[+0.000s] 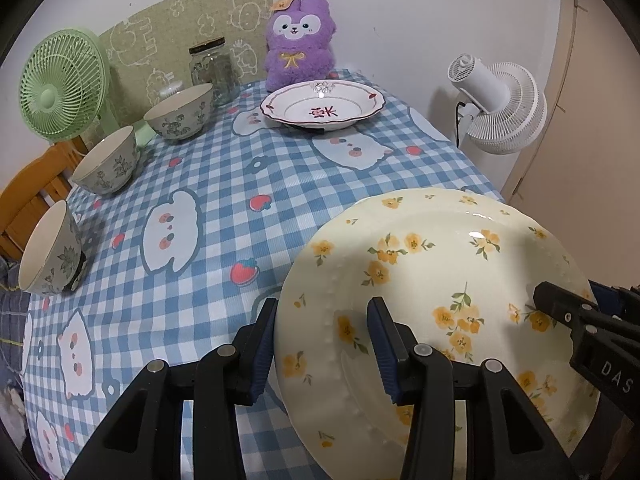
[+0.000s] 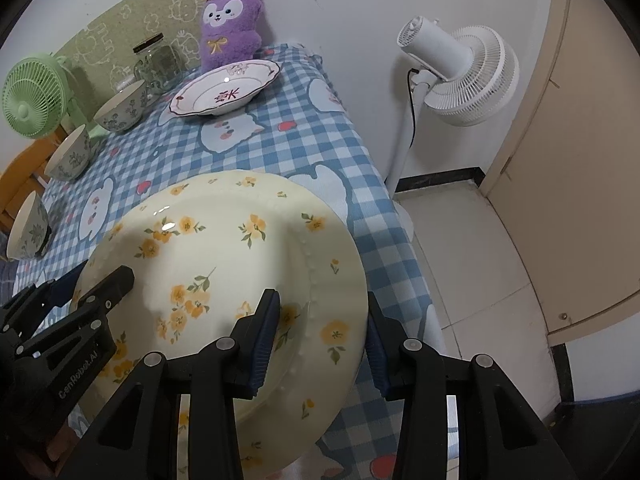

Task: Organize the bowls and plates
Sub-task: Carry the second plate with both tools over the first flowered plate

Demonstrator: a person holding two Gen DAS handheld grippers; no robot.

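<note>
With both grippers' fingers (image 1: 384, 344) clamped on the yellow plate (image 1: 432, 280), we should carry it level toward the plate at twelve o'clock (image 1: 324, 106).

White wall (image 2: 340, 0); pale tiled floor (image 2: 480, 248); beige door (image 2: 580, 140); white standing fan (image 2: 460, 76); blue-checked tablecloth (image 1: 224, 184).

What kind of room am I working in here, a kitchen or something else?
Likely a home room, not clearly a kitchen: a table under a checked cartoon tablecloth, a purple plush toy against the wall, and a white standing fan on a tiled floor. No sink or stove shows.
</note>
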